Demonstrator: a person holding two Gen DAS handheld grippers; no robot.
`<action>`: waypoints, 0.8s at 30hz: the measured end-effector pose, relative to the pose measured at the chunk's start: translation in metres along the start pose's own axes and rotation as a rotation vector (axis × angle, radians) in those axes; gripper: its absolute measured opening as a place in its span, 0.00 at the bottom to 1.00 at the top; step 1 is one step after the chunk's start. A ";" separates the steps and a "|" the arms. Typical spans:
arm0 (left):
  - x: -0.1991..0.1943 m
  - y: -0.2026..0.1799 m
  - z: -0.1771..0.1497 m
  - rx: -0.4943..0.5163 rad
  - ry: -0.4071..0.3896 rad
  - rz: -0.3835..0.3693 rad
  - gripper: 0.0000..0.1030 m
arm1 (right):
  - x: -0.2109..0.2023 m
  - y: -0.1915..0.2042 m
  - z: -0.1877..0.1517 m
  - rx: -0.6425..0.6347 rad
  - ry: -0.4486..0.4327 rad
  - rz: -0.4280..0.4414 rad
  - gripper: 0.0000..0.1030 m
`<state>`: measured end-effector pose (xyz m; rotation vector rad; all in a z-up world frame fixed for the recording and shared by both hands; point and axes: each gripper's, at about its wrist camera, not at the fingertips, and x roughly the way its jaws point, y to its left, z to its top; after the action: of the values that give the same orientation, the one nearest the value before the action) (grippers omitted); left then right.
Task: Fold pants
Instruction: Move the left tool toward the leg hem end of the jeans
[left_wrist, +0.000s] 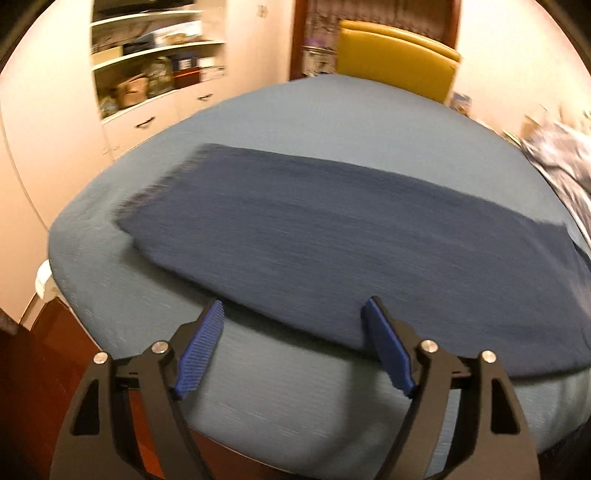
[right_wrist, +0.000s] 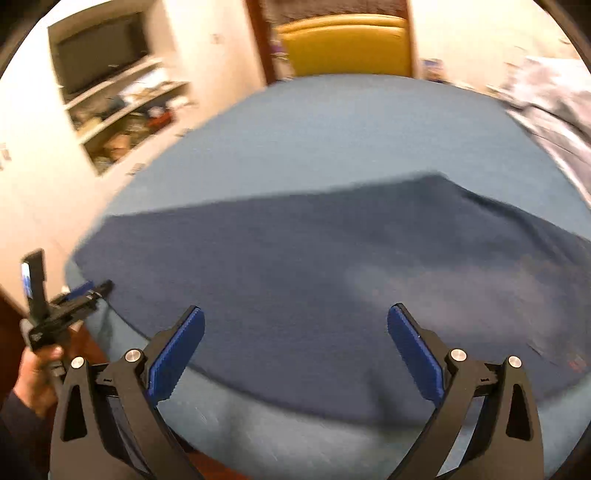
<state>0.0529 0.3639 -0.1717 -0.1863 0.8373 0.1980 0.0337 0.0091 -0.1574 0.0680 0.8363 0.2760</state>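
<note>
Dark navy pants (left_wrist: 295, 240) lie flat in a long band across the table, which is covered in a blue-grey cloth (left_wrist: 314, 122); they also fill the middle of the right wrist view (right_wrist: 314, 266). My left gripper (left_wrist: 295, 306) is open and empty, just above the pants' near edge. My right gripper (right_wrist: 295, 314) is open and empty above the pants' near edge further right. The left gripper shows in the right wrist view (right_wrist: 74, 295), held in a hand at the table's left edge. Both views are blurred by motion.
A yellow chair (left_wrist: 395, 59) stands behind the table's far side. Open shelves and drawers (left_wrist: 155, 74) line the wall at the left. A pile of patterned fabric (left_wrist: 557, 158) lies at the table's right edge. Wooden floor shows at the lower left.
</note>
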 end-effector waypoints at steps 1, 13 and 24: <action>0.004 0.016 0.004 -0.010 0.003 0.007 0.81 | 0.010 0.006 0.008 0.001 -0.013 0.023 0.93; -0.029 0.029 0.053 0.068 -0.147 0.050 0.71 | 0.140 0.010 0.049 -0.068 0.165 -0.146 0.95; 0.076 -0.128 0.099 0.428 0.063 -0.158 0.71 | 0.138 0.054 0.089 -0.138 0.146 -0.144 0.95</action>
<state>0.2047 0.2718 -0.1531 0.1435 0.9042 -0.1378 0.1758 0.1022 -0.1887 -0.1429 0.9596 0.2037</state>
